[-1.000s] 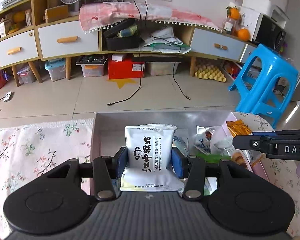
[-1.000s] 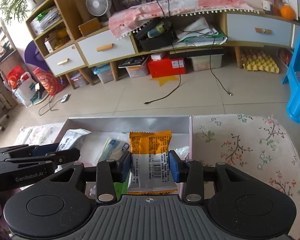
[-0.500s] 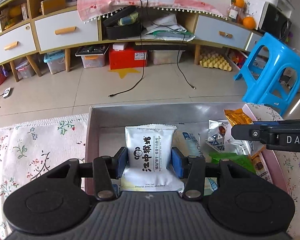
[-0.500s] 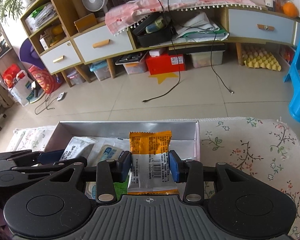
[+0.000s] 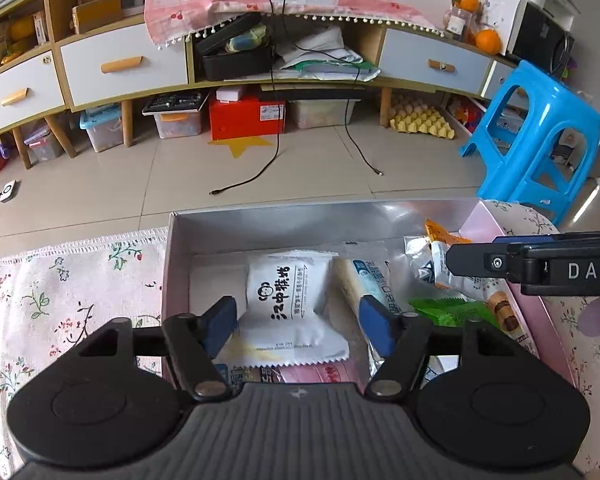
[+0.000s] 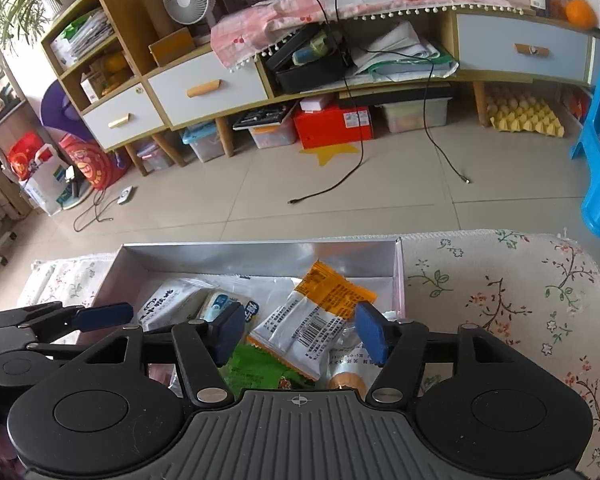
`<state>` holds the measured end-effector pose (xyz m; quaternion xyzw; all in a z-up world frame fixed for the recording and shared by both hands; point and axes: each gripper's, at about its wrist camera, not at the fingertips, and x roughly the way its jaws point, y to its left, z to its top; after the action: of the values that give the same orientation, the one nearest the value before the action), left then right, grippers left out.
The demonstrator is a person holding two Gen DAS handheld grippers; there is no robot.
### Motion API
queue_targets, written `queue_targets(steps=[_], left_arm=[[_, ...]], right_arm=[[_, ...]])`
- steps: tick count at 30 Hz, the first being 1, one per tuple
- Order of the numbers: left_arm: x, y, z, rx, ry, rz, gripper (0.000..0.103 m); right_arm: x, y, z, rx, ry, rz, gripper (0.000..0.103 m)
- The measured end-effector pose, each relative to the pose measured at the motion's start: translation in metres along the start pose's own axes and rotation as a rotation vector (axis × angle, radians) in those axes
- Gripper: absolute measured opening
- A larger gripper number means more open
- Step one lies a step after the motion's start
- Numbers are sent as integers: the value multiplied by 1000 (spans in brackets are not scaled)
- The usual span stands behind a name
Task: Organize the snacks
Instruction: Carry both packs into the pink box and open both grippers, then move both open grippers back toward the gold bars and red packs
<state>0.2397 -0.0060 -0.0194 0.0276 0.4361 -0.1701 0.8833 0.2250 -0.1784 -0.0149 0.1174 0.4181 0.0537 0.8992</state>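
Observation:
A silver-lined box [image 5: 300,220] [image 6: 260,254] sits on the table with several snack packets in it. In the left wrist view a white packet with black characters [image 5: 296,304] lies slightly tilted in the box between the pads of my left gripper [image 5: 298,322]. Its jaws are opening and the pads stand clear of the packet. In the right wrist view an orange-and-silver packet [image 6: 316,316] lies tilted on the other snacks. My right gripper [image 6: 302,334] is over it with jaws opening and pads apart from it. Each gripper shows side-on in the other's view.
A green packet [image 5: 444,310] [image 6: 260,372] and a blue-and-white packet [image 5: 368,280] also lie in the box. A floral cloth [image 5: 60,300] [image 6: 500,300] covers the table on both sides. Beyond the table edge are tiled floor, a blue stool [image 5: 540,140] and a low cabinet [image 5: 120,68].
Both grippers have opened and let go of their packets. The white packet has dropped into the box; the orange one has fallen tilted onto the other snacks.

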Motion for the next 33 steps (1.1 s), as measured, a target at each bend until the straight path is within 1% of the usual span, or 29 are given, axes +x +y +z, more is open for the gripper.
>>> queue_targets(steps=[5, 8, 13, 15, 17, 21, 22, 23, 28, 31, 33], left_arm=[[-8, -4, -3, 14, -2, -14, 76], [-16, -5, -3, 9, -7, -21, 79], [-32, -9, -8, -5, -20, -28, 84], [-40, -11, -10, -10, -24, -29, 87], [-47, -12, -14, -17, -31, -29, 95], [-62, -17, -24, -9, -30, -25, 99], [-65, -19, -26, -4, -28, -22, 101], [-68, -20, -29, 2, -26, -18, 102], [-81, -24, -42, 53, -18, 9, 102], [-89, -23, -52, 65, -18, 28, 103], [-94, -21, -59, 68, -16, 39, 103]], right_arm=[[-10, 0, -1, 6, -3, 1, 62], [-21, 3, -1, 1, -10, 0, 67], [-44, 7, -3, -5, -30, 7, 68], [-54, 9, -6, -4, -37, 10, 74], [-62, 12, -10, -12, -41, 3, 77], [-78, 18, -23, -36, -40, -3, 79], [-81, 19, -27, -40, -41, -4, 80], [-85, 20, -31, -43, -40, -5, 85], [-100, 26, -56, -47, -33, -20, 86], [-106, 29, -69, -43, -25, -20, 86], [-109, 32, -78, -42, -21, -26, 91]])
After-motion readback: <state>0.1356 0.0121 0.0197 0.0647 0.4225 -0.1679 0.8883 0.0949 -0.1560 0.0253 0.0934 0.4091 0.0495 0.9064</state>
